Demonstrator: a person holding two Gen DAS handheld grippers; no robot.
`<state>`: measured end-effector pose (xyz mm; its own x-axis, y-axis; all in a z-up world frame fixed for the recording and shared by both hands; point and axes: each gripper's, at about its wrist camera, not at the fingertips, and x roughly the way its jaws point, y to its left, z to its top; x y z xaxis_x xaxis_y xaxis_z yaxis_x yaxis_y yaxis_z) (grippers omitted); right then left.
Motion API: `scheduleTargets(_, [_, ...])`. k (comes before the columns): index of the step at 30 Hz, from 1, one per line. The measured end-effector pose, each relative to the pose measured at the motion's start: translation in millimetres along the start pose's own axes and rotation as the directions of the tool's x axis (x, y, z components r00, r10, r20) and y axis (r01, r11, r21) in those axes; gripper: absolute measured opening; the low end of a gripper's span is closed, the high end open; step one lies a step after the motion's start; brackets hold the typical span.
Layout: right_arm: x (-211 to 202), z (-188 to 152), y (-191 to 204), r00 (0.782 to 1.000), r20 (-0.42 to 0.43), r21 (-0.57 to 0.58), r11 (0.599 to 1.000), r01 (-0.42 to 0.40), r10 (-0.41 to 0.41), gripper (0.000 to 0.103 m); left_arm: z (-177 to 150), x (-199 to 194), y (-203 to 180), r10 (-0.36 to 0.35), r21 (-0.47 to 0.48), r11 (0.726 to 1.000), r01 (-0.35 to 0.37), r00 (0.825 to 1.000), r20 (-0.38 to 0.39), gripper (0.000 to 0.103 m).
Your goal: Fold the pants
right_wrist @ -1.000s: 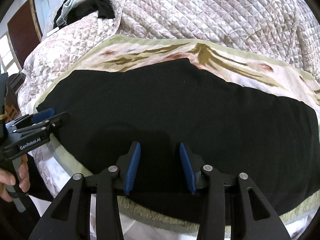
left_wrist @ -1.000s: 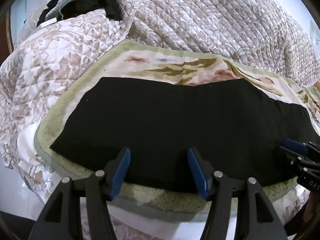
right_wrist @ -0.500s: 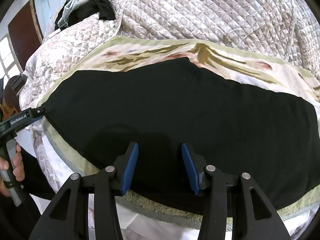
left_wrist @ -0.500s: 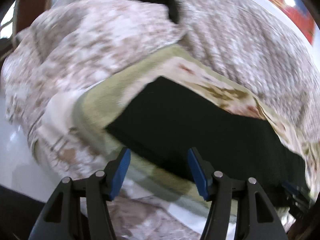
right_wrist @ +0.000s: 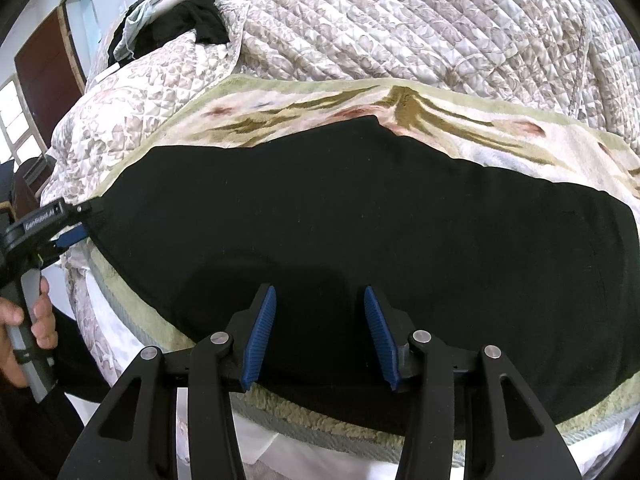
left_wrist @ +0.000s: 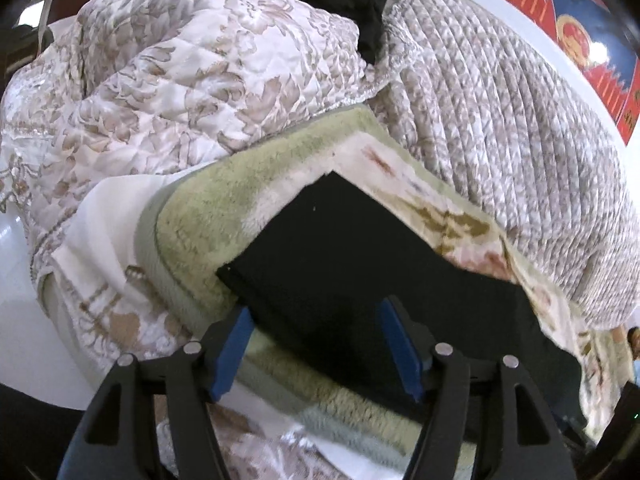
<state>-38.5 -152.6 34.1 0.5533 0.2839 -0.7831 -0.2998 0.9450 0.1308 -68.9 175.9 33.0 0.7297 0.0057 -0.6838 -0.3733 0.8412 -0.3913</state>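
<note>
Since a second ago our left gripper (left_wrist: pixel 320 344) has slid to the hem end of the black pants (right_wrist: pixel 360 216), its jaws opening wide astride that near corner without pressing it. Our right gripper (right_wrist: pixel 320 332) has kept its place, jaws half apart above the cloth, gripping nothing. We see the pants lying flat on the green-edged blanket (right_wrist: pixel 500 120) on the bed.
</note>
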Motion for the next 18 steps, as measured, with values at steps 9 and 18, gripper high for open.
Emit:
scheduleTargets(9, [0.6,2.4,0.0,1.000,0.004,0.021,1.000,-0.005,0.005,0.047,6.0,24.1,-15.9,0.037,0.063,0.997,-0.033,0.997,-0.064,0.041])
scheduleTargets(18, [-5.6,2.4,-8.0,1.000,0.018,0.082,0.996,-0.020,0.019,0.047,15.3,18.4,-41.1,-0.011,0.130,0.991,0.021,0.997,-0.081,0.007])
